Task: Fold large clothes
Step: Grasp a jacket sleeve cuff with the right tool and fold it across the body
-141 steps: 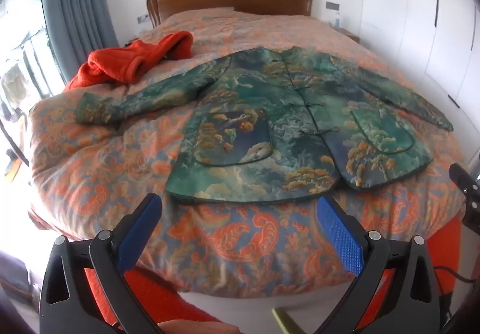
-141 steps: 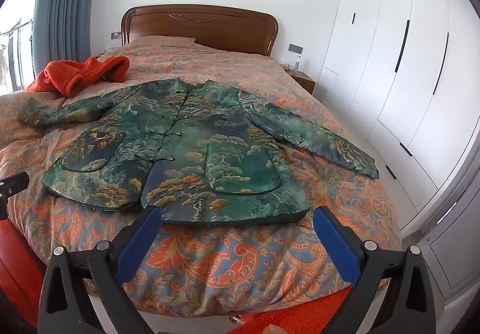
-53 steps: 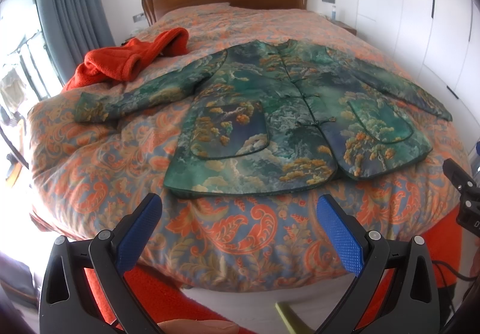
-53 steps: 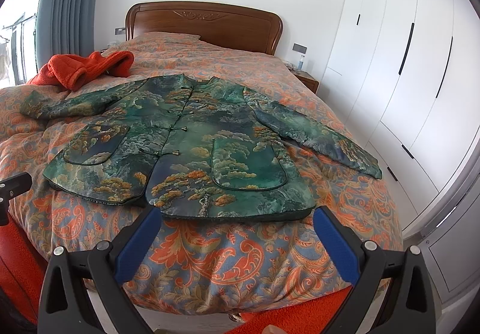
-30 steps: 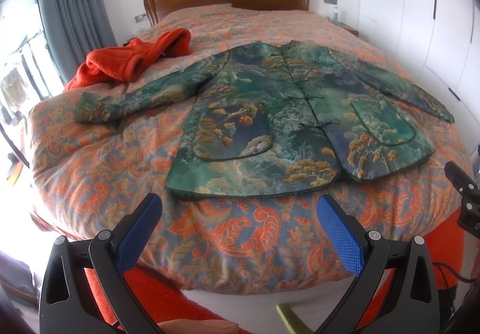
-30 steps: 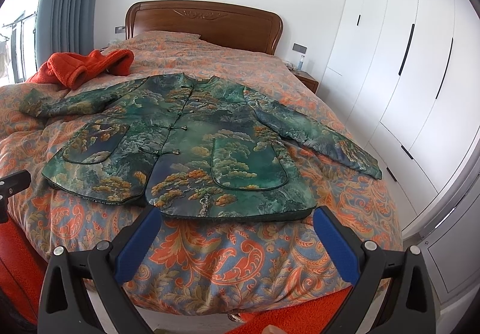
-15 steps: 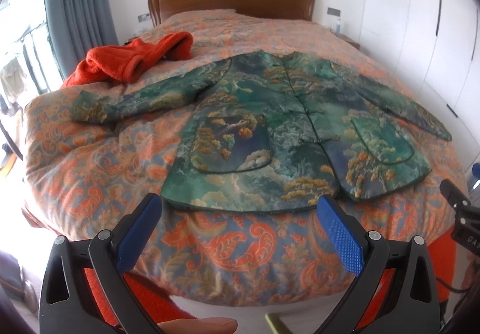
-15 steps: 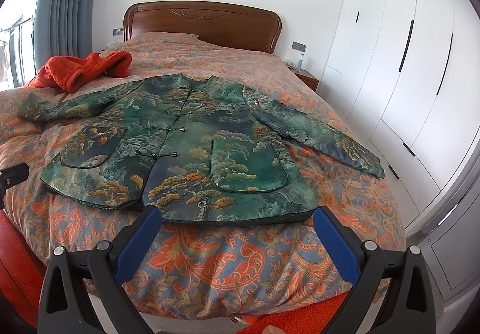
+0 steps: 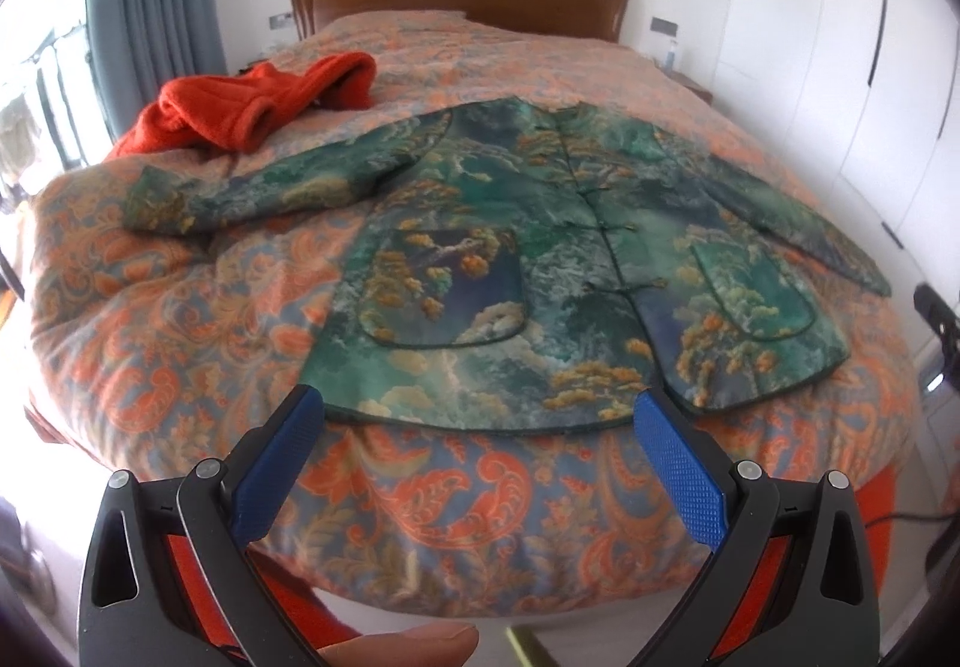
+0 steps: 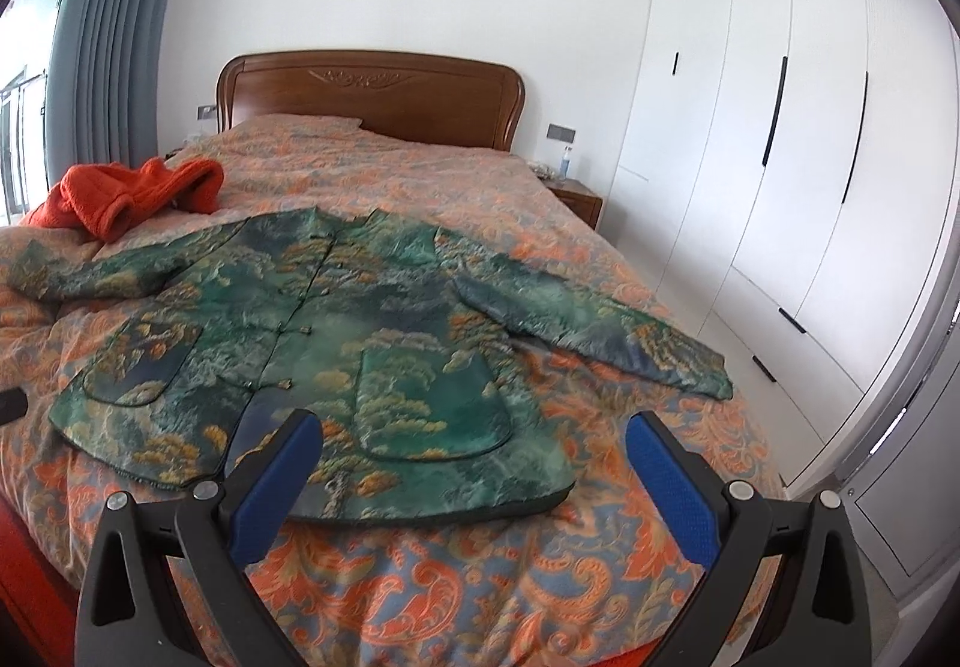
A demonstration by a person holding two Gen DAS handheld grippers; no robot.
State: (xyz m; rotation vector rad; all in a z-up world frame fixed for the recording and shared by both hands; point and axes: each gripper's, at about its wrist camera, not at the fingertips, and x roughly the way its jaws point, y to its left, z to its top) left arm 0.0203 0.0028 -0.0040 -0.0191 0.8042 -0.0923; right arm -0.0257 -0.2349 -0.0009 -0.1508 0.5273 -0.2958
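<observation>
green brocade jacket (image 9: 516,259) lies flat, sleeves spread, on the paisley quilted bed (image 9: 180,343); left gripper (image 9: 477,415) and right gripper (image 10: 474,436) hover spread wide, empty; only right view shows wardrobe (image 10: 780,127).

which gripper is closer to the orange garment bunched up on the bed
Left. The left gripper faces the jacket's hem on the orange garment's side; the right gripper is farther across.
</observation>
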